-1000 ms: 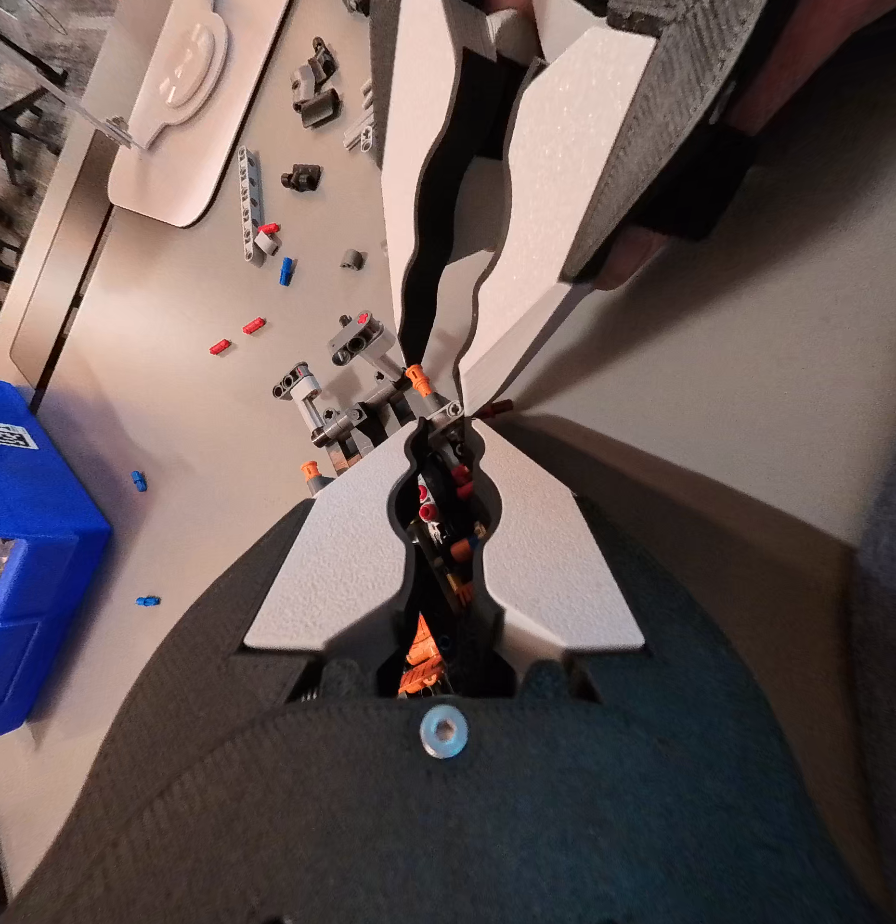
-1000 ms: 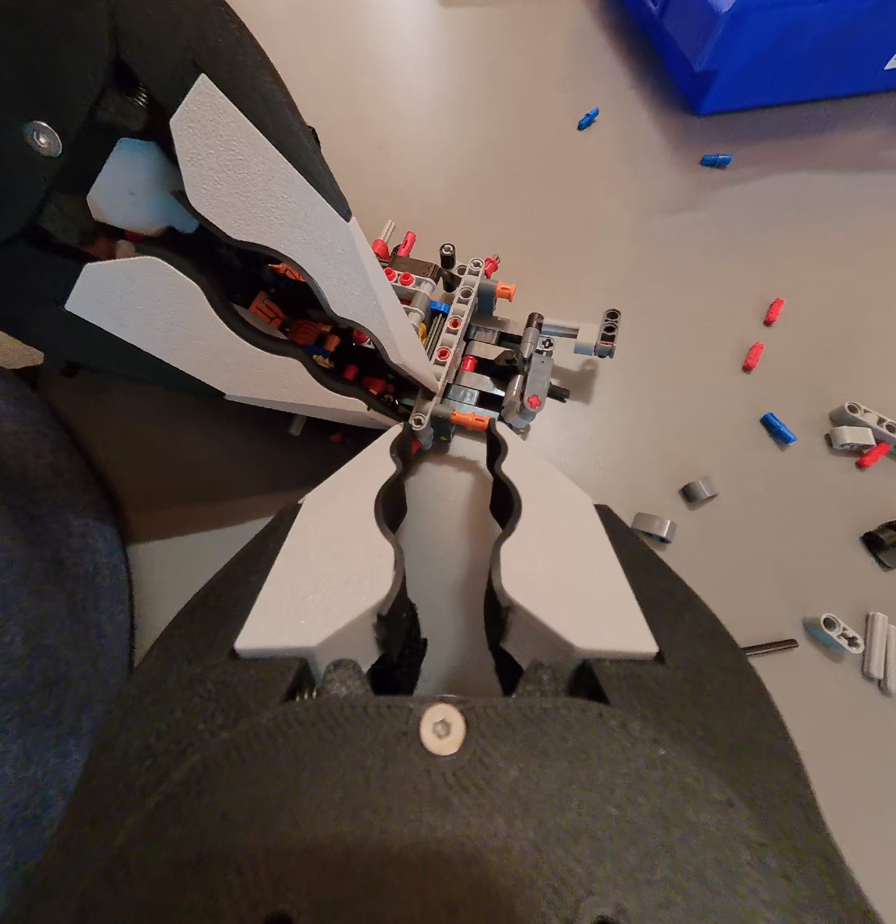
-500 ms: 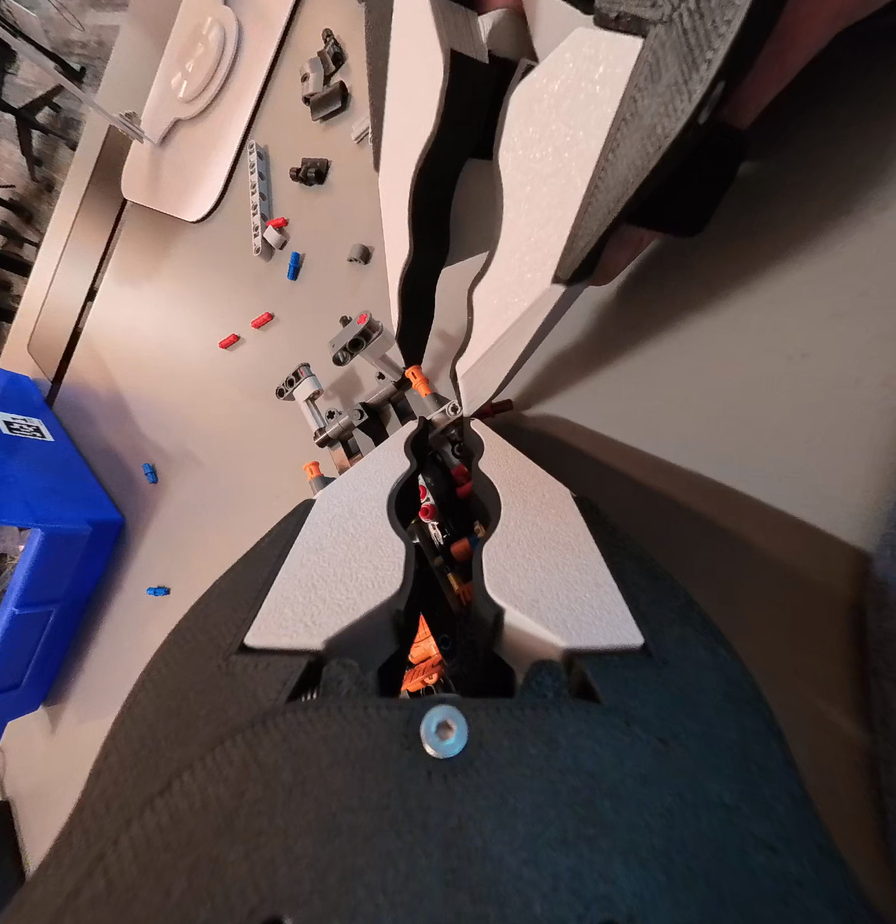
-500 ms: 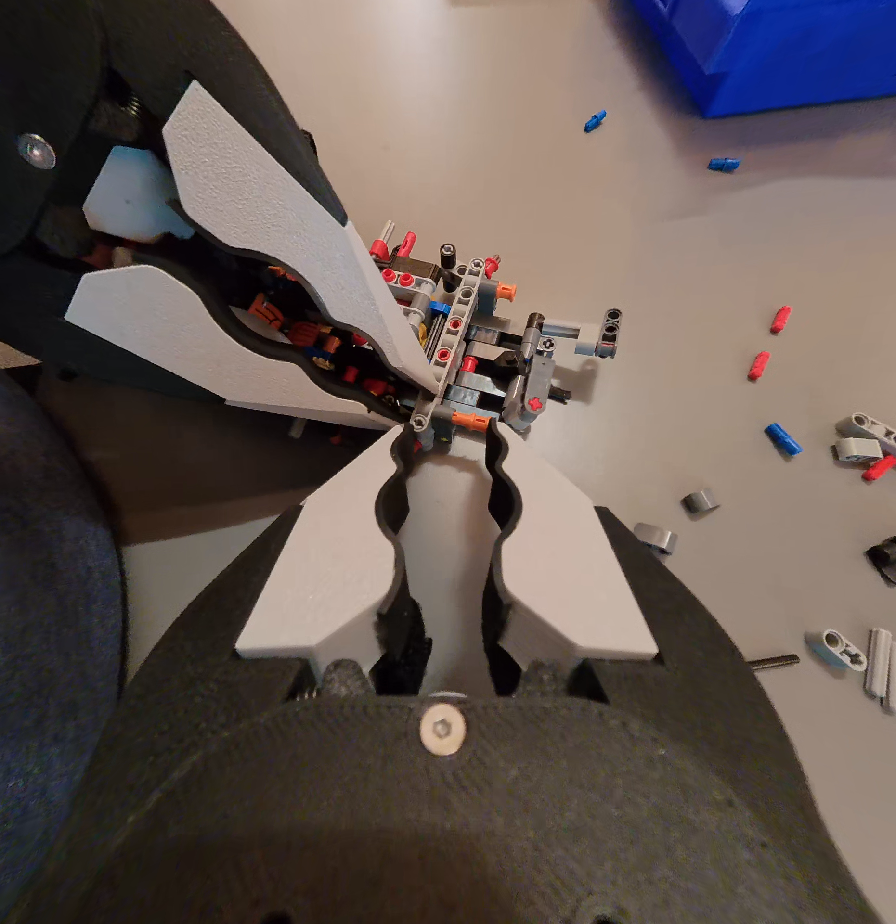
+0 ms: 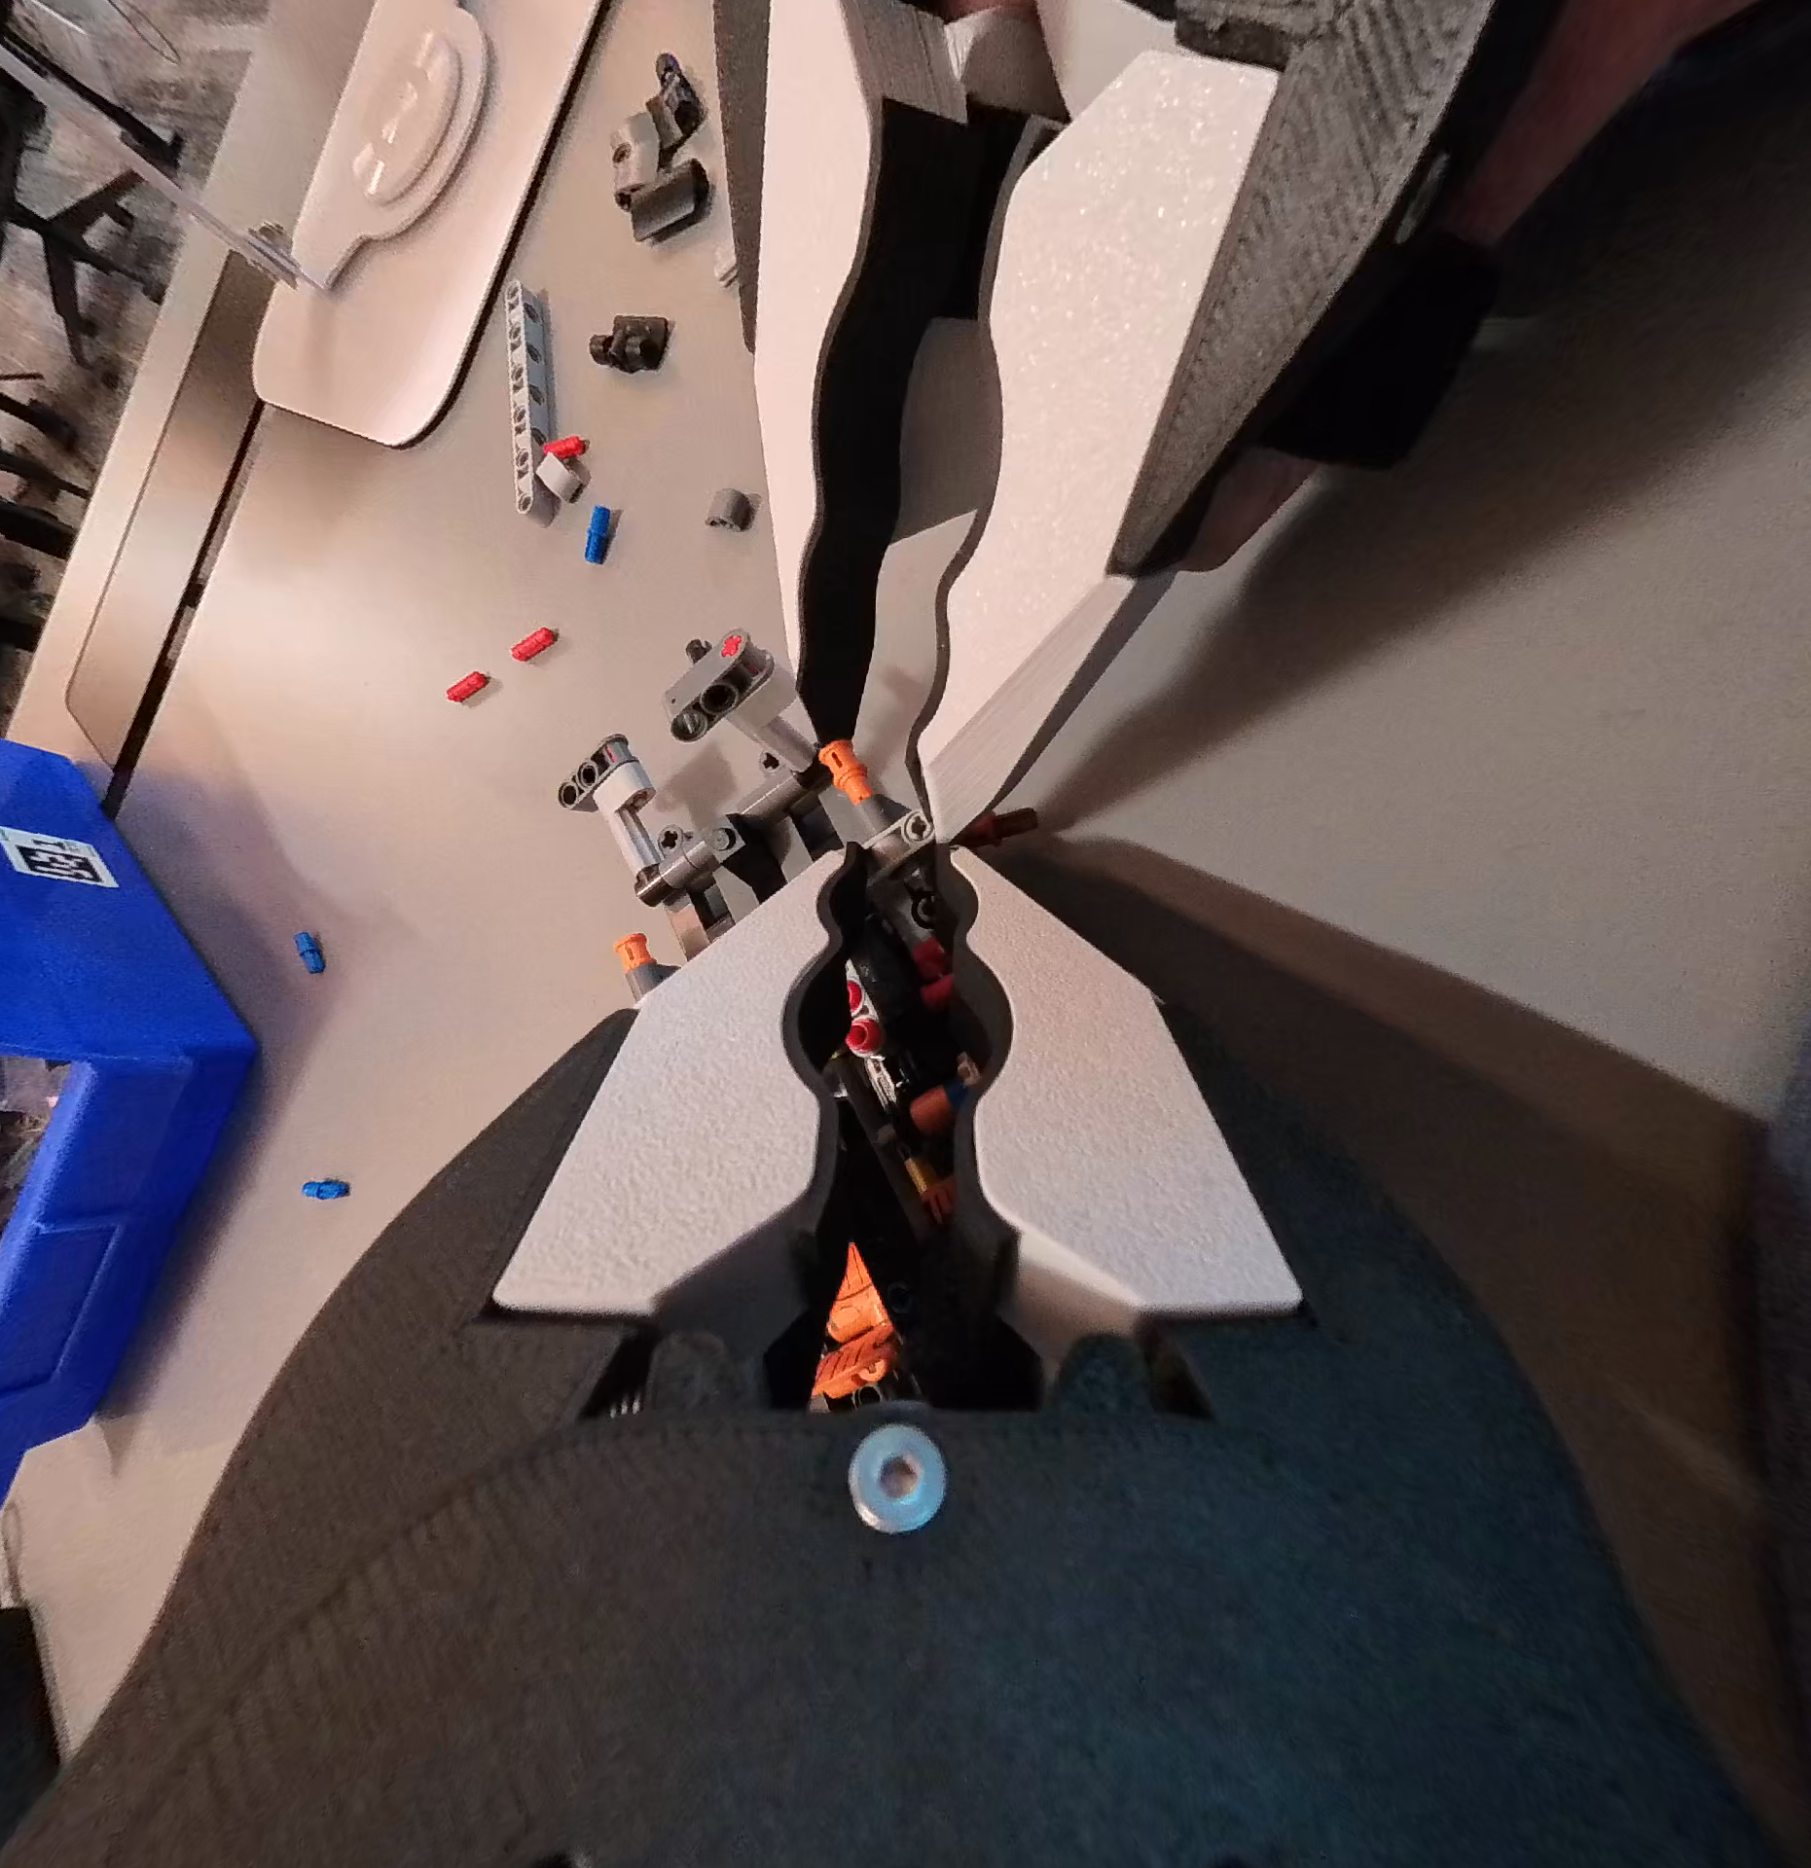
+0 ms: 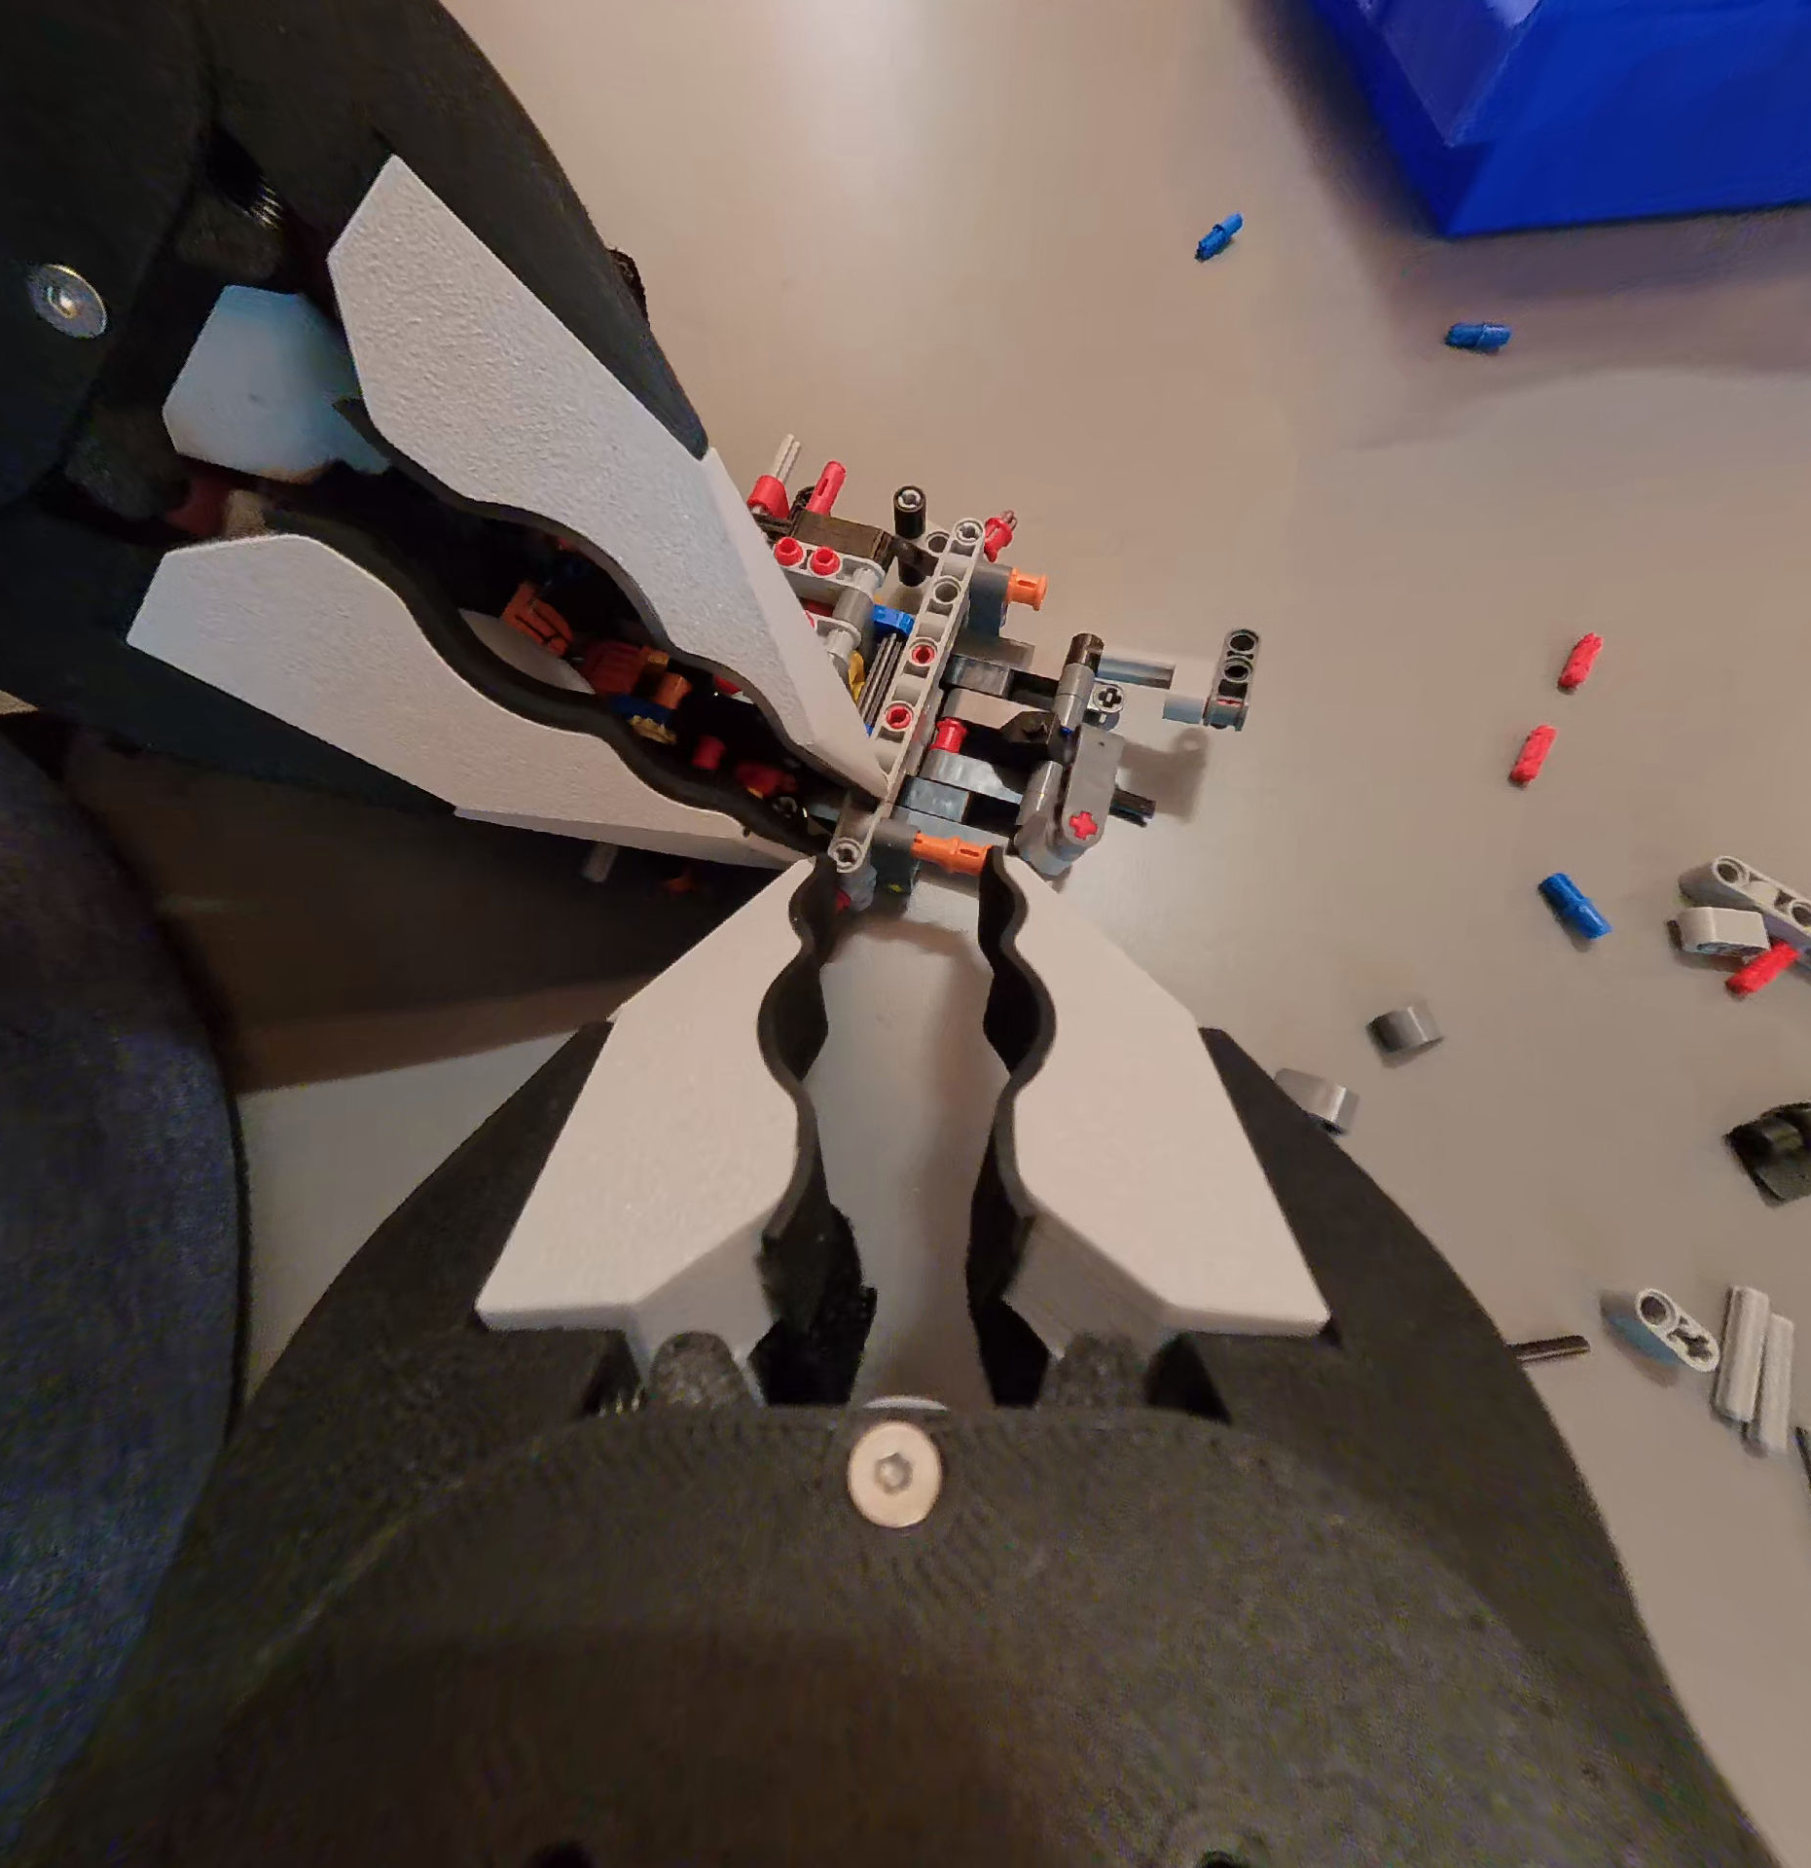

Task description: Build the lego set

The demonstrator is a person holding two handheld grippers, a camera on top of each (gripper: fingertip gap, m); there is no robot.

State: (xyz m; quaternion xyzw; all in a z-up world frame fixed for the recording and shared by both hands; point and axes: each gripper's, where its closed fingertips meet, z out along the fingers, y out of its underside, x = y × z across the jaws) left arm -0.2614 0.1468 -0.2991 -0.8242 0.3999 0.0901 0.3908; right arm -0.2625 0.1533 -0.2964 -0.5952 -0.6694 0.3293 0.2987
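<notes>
A partly built lego assembly of grey beams with red, orange and blue pins is held just above the beige table. My left gripper is shut on it, and most of the model sits hidden between its fingers. In the right wrist view the assembly sticks out of the left gripper. My right gripper is closed on the assembly's near end, its tips against a grey beam end and an orange pin. It comes in from the top of the left wrist view.
A blue bin stands at the left and also shows in the right wrist view. Loose red pins, blue pins, a grey beam and small grey parts lie scattered. A white board lies far back. Dark cloth lies beyond the table's edge. The grippers are tip to tip, or close to it.
Both grippers and the assembly have shifted slightly together over the table. Neither grip has changed.
</notes>
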